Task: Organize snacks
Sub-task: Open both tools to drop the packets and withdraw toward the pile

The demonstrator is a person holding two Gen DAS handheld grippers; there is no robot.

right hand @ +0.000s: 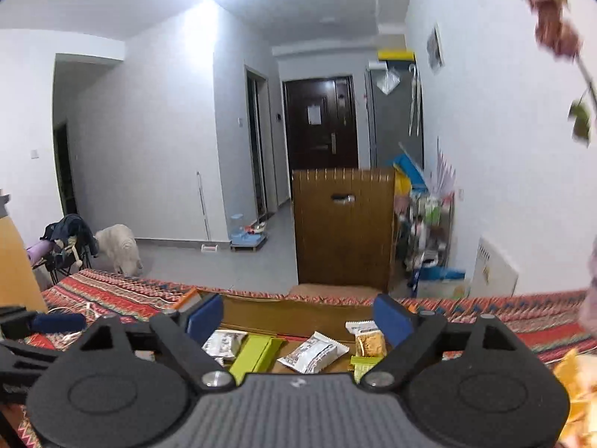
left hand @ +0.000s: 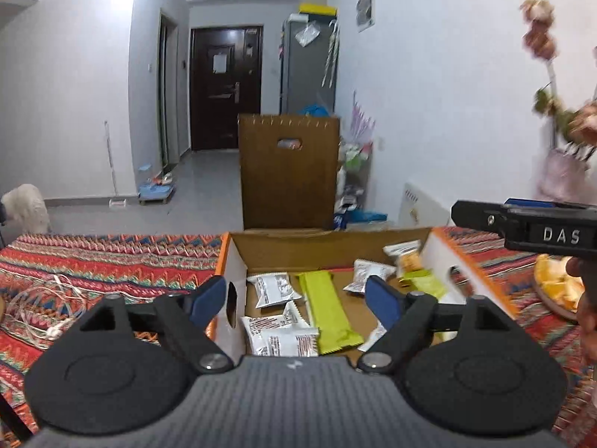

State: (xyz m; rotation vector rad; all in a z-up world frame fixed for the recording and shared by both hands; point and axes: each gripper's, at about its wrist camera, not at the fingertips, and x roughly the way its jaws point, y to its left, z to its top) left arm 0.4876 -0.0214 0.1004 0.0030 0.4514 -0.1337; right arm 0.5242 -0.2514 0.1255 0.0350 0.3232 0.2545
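left tongs [left hand: 296, 296] gape, empty, above snack packets [left hand: 281, 339] in cardboard box [left hand: 328, 240].

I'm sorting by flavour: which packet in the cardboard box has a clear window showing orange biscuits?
The small white-topped packet by the box's far right corner, beside the right gripper; its orange contents show, unlike the printed white packets and plain lime-green bars.
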